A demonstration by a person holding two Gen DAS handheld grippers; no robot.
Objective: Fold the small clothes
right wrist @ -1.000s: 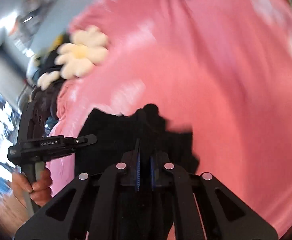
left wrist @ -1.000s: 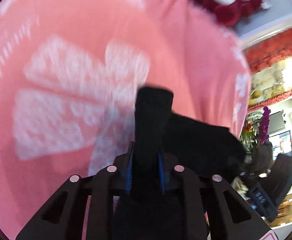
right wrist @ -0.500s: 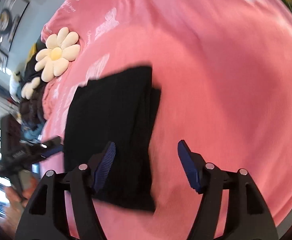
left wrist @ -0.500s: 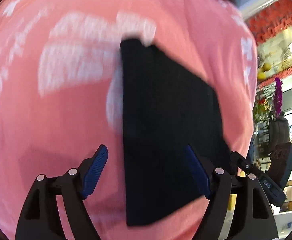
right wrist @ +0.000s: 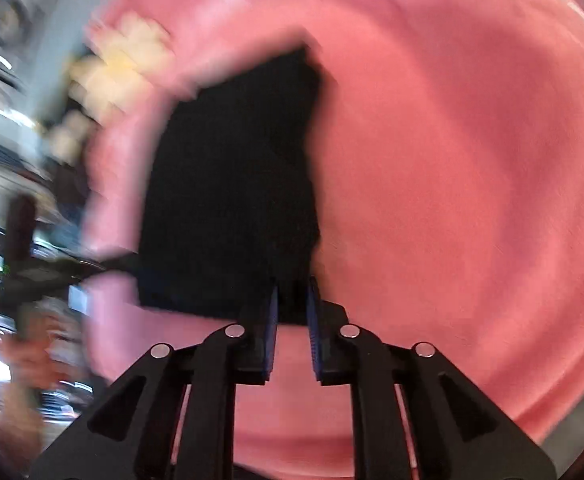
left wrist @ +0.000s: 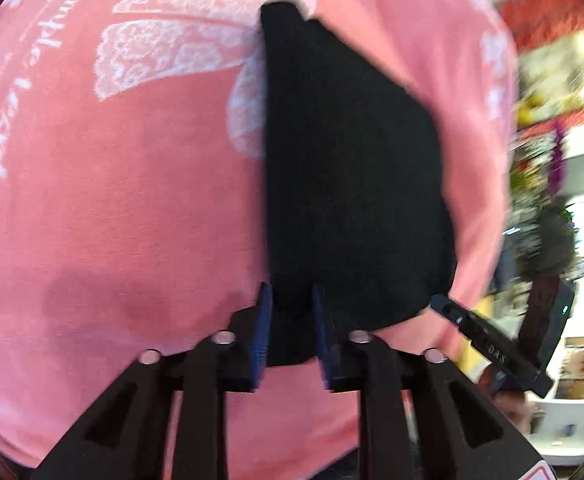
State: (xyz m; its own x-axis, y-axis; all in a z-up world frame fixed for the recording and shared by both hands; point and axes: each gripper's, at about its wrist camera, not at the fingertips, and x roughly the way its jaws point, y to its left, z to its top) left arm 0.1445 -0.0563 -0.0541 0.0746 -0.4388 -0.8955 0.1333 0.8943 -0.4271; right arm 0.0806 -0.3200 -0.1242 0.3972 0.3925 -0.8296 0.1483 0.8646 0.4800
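Note:
A small black garment (left wrist: 352,168) lies folded flat on a pink cloth with white lace print (left wrist: 112,200). My left gripper (left wrist: 290,296) is shut on the garment's near left corner, black fabric between its blue pads. The garment also shows in the right wrist view (right wrist: 232,200), blurred. My right gripper (right wrist: 292,288) is shut on its near right corner. The right gripper's body shows at the garment's right in the left wrist view (left wrist: 492,344).
The pink cloth (right wrist: 452,180) covers the whole work surface. A cream flower-shaped cushion (right wrist: 120,64) lies at the far left of the right wrist view. Shop shelves and a plant (left wrist: 552,220) stand beyond the cloth's right edge.
Half a second ago both grippers were open above the garment lying flat. Now both have come down and closed on its near corners.

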